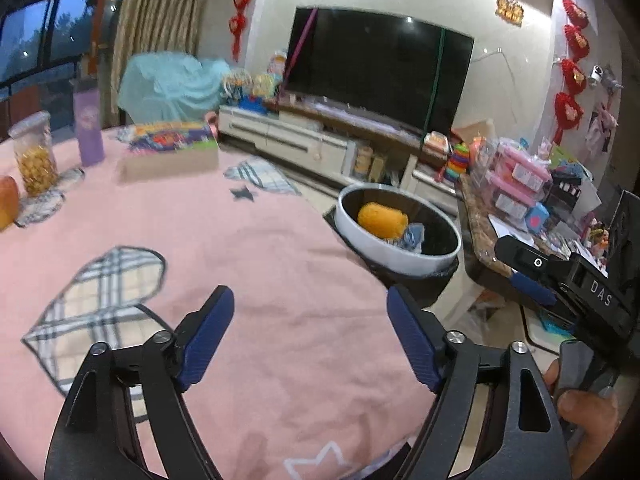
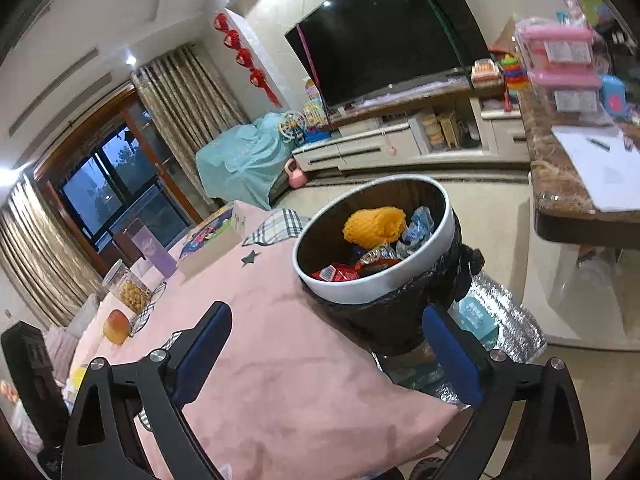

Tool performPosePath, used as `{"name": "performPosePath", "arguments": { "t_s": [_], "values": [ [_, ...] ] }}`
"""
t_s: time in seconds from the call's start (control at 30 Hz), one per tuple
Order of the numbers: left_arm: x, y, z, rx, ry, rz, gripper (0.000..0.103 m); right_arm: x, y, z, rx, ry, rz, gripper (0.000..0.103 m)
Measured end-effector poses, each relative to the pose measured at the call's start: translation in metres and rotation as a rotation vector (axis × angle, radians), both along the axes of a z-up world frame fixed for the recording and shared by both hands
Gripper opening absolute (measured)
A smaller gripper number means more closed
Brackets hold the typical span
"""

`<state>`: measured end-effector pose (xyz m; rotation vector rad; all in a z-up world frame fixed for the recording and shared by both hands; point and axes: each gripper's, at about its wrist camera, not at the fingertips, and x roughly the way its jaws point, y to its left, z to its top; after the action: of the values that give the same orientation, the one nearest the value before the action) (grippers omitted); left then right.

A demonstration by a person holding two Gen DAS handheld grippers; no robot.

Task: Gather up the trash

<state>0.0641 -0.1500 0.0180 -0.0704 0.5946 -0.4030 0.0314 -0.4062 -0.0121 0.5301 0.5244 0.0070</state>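
Observation:
A white-rimmed trash bin (image 1: 362, 236) with a black liner stands just past the right edge of the pink-clothed table (image 1: 248, 264). Inside it lie a yellow foam net (image 1: 382, 220) and a blue wrapper (image 1: 414, 236). My left gripper (image 1: 310, 298) hovers open over the cloth with nothing between its blue pads. The right wrist view shows the trash bin (image 2: 348, 290) closer, holding the yellow net (image 2: 374, 226), blue wrapper (image 2: 418, 228) and red wrappers (image 2: 336, 272). My right gripper (image 2: 326, 318) is open and empty, short of the bin. It also appears at the right as a black body (image 1: 576, 280) held by a hand.
On the table's far left stand a jar of snacks (image 1: 34, 156), a purple bottle (image 1: 88, 128), an orange fruit (image 1: 7, 208) and a colourful box (image 1: 170, 148). A cluttered marble counter (image 2: 560, 184) stands right of the bin. A TV (image 1: 376, 68) and low cabinet line the far wall.

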Motion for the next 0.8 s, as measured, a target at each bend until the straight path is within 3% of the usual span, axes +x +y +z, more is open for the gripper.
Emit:
{"name": "performPosePath", "arguments": {
  "t_s": [0.17, 0.33, 0.47, 0.8],
  "values": [
    [-0.024, 0.017, 0.02, -0.018, -0.124, 0.063, 0.101, -0.022, 0.015, 0.029, -0.087, -0.098, -0.017, 0.102],
    [-0.035, 0.028, 0.022, 0.008, -0.186, 0.138, 0.103, -0.046, 0.037, 0.05, -0.248, -0.209, -0.087, 0.103],
    [-0.035, 0.033, 0.014, 0.031, -0.189, 0.173, 0.103, -0.05, 0.046, 0.043, -0.31, -0.219, -0.122, 0.103],
    [-0.039, 0.041, -0.001, 0.093, -0.218, 0.257, 0.103, -0.051, 0.053, 0.013, -0.306, -0.194, -0.156, 0.103]
  ]
}}
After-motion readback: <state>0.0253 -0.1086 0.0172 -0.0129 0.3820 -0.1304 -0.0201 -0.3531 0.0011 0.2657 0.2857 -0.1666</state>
